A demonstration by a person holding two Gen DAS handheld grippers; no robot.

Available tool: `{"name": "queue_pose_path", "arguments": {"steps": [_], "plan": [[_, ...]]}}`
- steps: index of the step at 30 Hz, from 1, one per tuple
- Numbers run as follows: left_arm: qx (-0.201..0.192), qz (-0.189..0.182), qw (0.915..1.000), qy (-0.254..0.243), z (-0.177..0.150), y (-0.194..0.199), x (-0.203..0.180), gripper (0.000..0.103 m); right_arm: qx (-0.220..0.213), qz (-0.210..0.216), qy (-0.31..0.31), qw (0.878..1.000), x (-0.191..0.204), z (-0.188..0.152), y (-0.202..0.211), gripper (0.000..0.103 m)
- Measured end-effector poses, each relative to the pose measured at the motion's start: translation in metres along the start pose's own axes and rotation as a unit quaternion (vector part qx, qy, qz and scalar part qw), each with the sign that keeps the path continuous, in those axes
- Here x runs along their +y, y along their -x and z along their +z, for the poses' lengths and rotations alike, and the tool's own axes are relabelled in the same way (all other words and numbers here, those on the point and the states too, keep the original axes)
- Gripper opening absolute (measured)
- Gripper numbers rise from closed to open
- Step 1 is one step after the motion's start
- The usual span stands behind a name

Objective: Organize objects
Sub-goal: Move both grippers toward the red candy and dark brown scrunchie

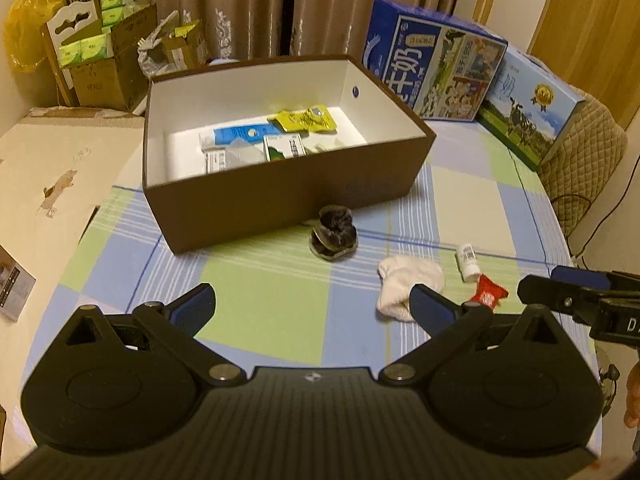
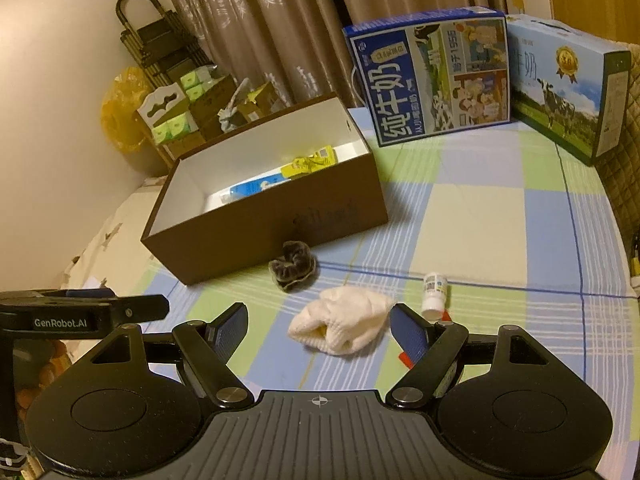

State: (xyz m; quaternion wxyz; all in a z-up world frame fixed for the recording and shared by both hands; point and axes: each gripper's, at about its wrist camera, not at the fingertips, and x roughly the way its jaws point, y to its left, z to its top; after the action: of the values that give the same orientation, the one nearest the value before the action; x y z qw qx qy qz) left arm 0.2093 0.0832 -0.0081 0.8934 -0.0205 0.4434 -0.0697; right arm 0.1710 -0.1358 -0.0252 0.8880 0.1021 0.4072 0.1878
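Both your grippers, left (image 1: 312, 308) and right (image 2: 320, 326), hang released; the right faces the sock (image 2: 340, 324) at frame centre, likely bound for the box (image 2: 260, 232).

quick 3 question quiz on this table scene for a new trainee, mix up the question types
1. True or false: the dark scrunchie lies inside the brown box.
2. Which item lies closest to the small white bottle? A) blue tube B) red candy wrapper C) yellow sachets
3. Fill in: the white sock lies on the checked ____, ahead of the open right gripper.

Key
1. False: it sits on the cloth just outside the box's front wall.
2. B: the wrapper lies right beside the bottle's cap end; the tube and sachets are in the box.
3. Tablecloth. The left gripper is open too, holding nothing.
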Motion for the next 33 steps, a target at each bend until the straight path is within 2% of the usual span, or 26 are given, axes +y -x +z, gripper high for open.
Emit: {"name": "queue_pose_path", "arguments": {"steps": [6,18,33], "plan": [[0.022,-0.002,0.9998,0.002,-0.013,-0.007,-0.002,0.102,0.017,-0.003,-0.003,1.000,-0.008,-0.011,0.000,0.076],[0.058,-0.003,0.9979,-0.030,-0.030,-0.026,-0.015,0.102,0.065,-0.048,0.004,0.997,-0.024,-0.040,-0.004,0.076],[0.080,-0.009,0.9959,-0.042,-0.026,-0.046,-0.021,0.102,0.082,-0.066,-0.028,0.994,-0.038,-0.037,-0.019,0.076]]}}
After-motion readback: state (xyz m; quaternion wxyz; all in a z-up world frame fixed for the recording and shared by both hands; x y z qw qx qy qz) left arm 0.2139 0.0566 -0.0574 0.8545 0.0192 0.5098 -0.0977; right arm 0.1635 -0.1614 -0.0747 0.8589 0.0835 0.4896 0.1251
